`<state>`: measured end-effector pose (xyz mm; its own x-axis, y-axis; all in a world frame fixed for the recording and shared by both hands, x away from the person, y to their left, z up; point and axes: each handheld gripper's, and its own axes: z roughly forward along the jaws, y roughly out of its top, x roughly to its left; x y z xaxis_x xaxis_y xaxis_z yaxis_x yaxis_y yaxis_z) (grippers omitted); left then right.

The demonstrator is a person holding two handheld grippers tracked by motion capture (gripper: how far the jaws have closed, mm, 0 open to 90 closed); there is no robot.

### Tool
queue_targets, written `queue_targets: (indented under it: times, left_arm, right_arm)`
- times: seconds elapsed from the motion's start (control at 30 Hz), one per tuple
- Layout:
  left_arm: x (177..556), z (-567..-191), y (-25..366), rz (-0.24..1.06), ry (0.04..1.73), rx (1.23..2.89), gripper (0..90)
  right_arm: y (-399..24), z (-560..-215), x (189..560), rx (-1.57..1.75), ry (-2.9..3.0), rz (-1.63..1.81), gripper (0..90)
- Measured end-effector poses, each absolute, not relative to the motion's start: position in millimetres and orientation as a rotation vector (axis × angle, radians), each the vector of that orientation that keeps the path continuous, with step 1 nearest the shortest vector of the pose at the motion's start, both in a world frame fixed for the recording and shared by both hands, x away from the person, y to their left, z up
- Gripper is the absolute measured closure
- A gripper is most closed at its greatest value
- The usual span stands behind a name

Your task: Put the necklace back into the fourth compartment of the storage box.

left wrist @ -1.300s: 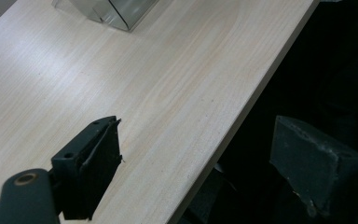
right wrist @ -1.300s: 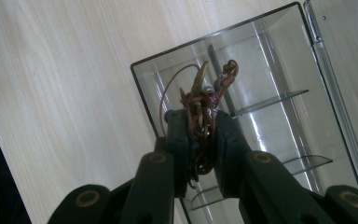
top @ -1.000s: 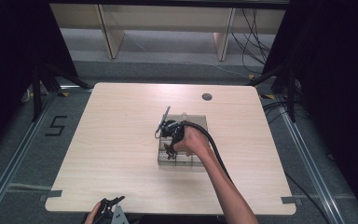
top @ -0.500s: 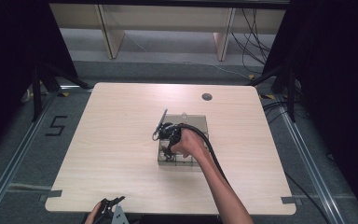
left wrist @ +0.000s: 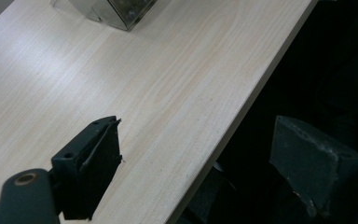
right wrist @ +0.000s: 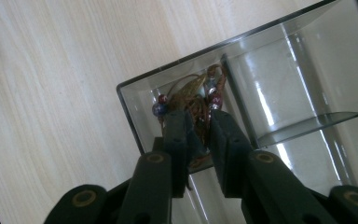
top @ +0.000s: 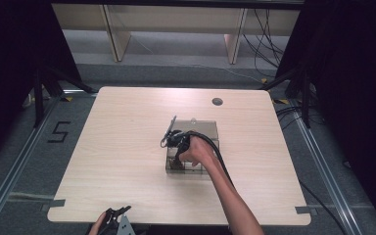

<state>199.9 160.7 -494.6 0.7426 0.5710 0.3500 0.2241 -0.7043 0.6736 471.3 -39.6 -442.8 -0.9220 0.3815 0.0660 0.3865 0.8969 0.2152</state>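
A clear plastic box point(top: 206, 129) with inner dividers sits mid-table. My right gripper point(top: 177, 152) reaches down into its near-left corner compartment. In the right gripper view the two jaws stand almost together, and the right gripper point(right wrist: 200, 120) is shut on a tangle of brown cord with red and blue beads point(right wrist: 204, 91) lying against the box wall point(right wrist: 307, 70). My left gripper point(top: 115, 216) is held at the table's near edge, far from the box. The left gripper point(left wrist: 198, 140) is open with nothing in it, one jaw over the wood and one past the edge.
The light wooden table point(top: 122, 147) has a round cable hole point(top: 217, 102) at the back right. The box's corner point(left wrist: 121, 11) shows at the top of the left gripper view. Dark floor and metal rails surround the table; shelving stands behind it.
My right hand has sunk slightly lower into the box's near-left compartment. The left gripper has stayed where it was.
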Motion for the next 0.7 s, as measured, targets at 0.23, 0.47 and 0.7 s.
queue_targets:
  times: [0.23,0.47,0.7]
  left_arm:
    - [199.8,-494.7,160.4,0.734,0.593,2.329,15.4]
    - [199.8,-495.3,159.9,0.737,0.597,2.321,15.4]
    - [199.8,-495.6,159.7,0.736,0.598,2.321,15.4]
  right_arm:
    - [-51.7,-426.4,470.8,-0.688,-3.038,-0.42,71.8]
    - [-62.8,-417.0,470.1,-0.725,-3.028,-0.463,69.2]
    - [-69.7,-409.5,467.0,-0.742,-3.039,-0.481,66.6]
